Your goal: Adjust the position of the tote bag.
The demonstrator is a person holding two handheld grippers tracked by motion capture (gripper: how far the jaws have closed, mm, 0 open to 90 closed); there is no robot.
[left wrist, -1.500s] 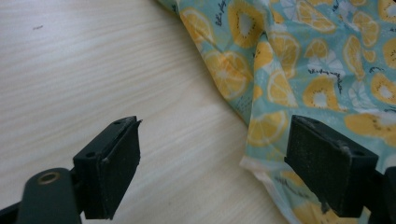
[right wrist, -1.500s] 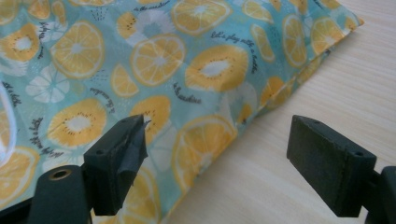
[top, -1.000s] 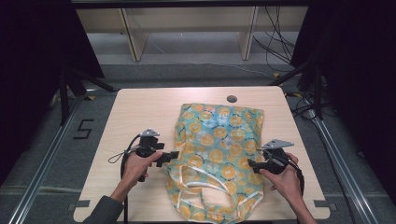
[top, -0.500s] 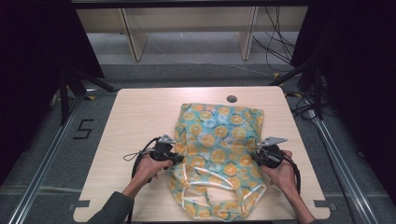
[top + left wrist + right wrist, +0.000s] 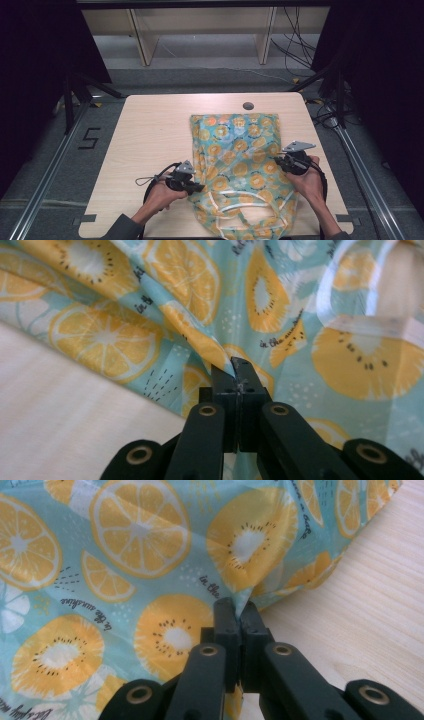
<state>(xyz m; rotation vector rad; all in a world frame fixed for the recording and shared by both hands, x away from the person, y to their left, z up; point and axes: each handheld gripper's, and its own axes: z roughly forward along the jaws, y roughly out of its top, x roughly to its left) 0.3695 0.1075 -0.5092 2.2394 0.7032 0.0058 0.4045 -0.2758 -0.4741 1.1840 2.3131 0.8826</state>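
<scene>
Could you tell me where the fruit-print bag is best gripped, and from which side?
Grip the fruit-print bag by its two side edges, each from its own side. It lies flat, so only edges give a fold to pinch. The left gripper and right gripper are both shut on edge folds.

Table [image 5: 150,150]: pale wood, hole [image 5: 248,106] at 12 o'clock edge.
Floor [image 5: 45,165]: grey, "5" [image 5: 90,138] at 9 o'clock.
Shelf [image 5: 200,30]: pale, 12 o'clock.
Cables [image 5: 295,45]: 1 o'clock.
Sides: dark.
</scene>
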